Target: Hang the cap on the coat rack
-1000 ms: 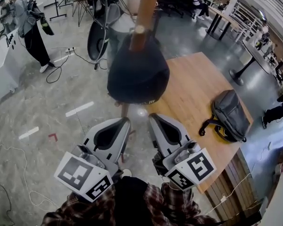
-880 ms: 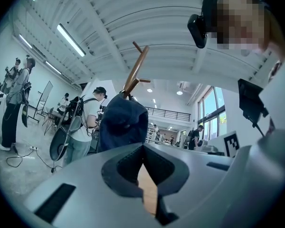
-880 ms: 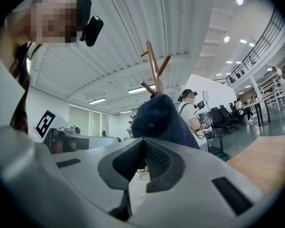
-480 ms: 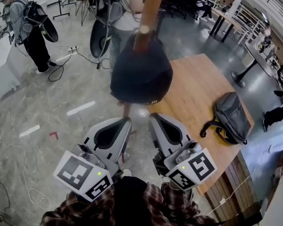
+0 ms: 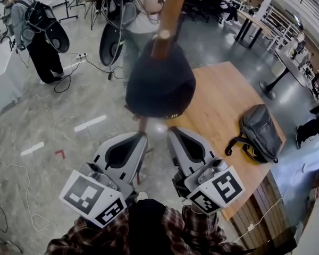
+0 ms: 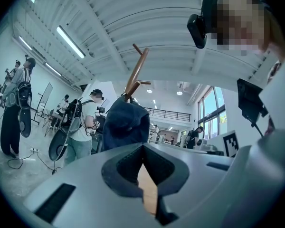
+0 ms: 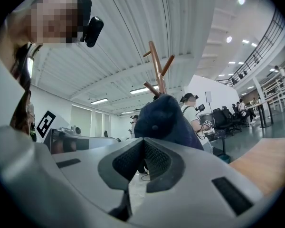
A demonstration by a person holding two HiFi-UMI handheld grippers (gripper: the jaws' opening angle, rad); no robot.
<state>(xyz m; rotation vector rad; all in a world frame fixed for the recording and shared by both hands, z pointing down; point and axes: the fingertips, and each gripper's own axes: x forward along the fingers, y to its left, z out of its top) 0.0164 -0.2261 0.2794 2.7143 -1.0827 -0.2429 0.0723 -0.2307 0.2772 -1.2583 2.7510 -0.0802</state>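
The cap (image 5: 159, 84) seems seated on the coat rack (image 5: 173, 4), upper centre; we should gently lower the left gripper (image 5: 142, 136) and right gripper (image 5: 171, 131), both closed and empty.

one cap (image 5: 159, 84), one coat rack (image 5: 173, 4), one backpack (image 5: 260, 129), one wooden table (image 5: 218, 94), two tongs (image 5: 141, 137) (image 5: 173, 132)

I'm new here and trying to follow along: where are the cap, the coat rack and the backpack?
cap (image 5: 159, 86), head view, the middle of its dark crown.
coat rack (image 5: 171, 9), head view, its wooden pole above the cap.
backpack (image 5: 260, 127), head view, its grey front panel.
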